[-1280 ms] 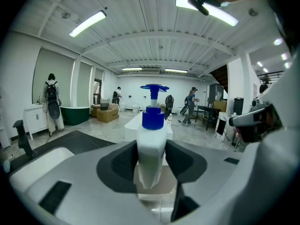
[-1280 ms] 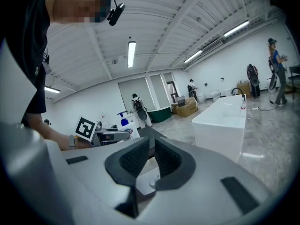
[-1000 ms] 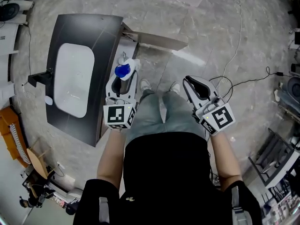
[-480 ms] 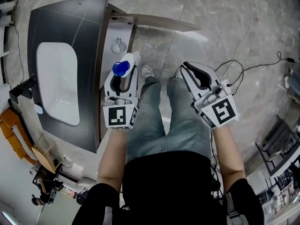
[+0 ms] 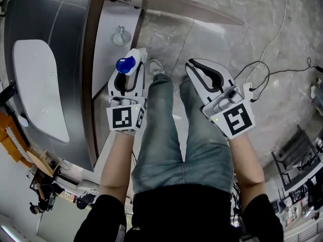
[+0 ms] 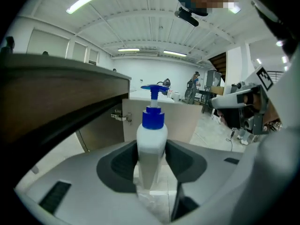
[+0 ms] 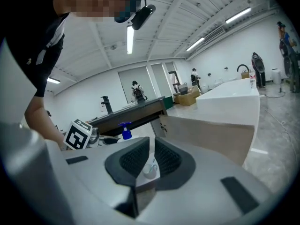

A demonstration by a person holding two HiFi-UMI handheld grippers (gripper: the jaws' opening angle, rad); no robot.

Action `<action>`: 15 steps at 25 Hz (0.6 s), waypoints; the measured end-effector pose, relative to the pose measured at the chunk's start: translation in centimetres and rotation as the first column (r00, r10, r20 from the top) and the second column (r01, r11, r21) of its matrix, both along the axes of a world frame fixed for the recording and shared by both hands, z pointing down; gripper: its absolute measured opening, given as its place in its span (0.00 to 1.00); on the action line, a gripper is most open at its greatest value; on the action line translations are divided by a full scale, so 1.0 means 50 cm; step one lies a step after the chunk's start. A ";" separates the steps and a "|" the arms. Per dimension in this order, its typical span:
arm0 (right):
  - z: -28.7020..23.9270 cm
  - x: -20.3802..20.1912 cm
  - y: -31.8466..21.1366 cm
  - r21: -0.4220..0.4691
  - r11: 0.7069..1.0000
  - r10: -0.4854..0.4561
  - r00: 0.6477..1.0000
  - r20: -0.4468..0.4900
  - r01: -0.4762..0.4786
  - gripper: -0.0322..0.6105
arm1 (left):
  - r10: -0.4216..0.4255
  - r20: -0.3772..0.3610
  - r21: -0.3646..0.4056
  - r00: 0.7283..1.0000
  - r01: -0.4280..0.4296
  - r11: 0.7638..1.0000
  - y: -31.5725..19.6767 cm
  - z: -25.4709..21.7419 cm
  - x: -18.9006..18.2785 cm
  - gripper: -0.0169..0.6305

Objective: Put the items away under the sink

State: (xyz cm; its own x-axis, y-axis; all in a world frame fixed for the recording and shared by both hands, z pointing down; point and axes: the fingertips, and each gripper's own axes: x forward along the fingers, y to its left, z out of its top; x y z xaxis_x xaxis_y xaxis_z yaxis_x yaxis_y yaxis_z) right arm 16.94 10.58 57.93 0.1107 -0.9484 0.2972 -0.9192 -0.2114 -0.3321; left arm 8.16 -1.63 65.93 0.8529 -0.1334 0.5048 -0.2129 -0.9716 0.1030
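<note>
The left gripper was seen clamped on a white plastic bottle with a blue pump top, which was held upright between the two dark pads, gripped at its lower body, with the pump head standing clear above the jaws. In the head view the bottle was carried just in front of the open cupboard below the sink, beside the front edge of the dark grey counter, and was not set down on anything. The right gripper was held with its jaws drawn together, only a narrow slit being left between the pads, and nothing was gripped in it. It was kept level with the left gripper, well apart from it, above the person's blue jeans.

Beyond the bottle, the pale brown cupboard door was seen swung wide open, and a metal hinge could be made out on its inner face. The light floor of the cupboard was exposed below the counter edge, and a small round metallic object lay on it; what it was could not be told. A white oblong basin was sunk into the counter. A pale shoe was planted just beside the cupboard opening on the grey marbled floor, across which a thin black cable was trailed to the right.
</note>
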 end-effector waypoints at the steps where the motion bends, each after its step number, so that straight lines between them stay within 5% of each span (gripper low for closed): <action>1: 0.017 -0.004 -0.009 -0.003 1.000 -0.014 1.000 -0.002 0.014 0.13 | -0.011 0.005 0.002 1.000 0.011 1.000 -0.008 0.021 -0.006 0.33; 9: 0.143 -0.002 -0.042 -0.008 0.998 -0.065 0.998 -0.015 0.065 0.13 | -0.168 0.053 -0.029 0.984 0.170 0.985 -0.047 0.188 -0.069 0.33; 15: 0.206 0.013 -0.076 0.001 0.996 -0.090 0.996 -0.027 0.090 0.13 | -0.316 0.098 -0.052 0.944 0.322 0.945 -0.093 0.305 -0.118 0.33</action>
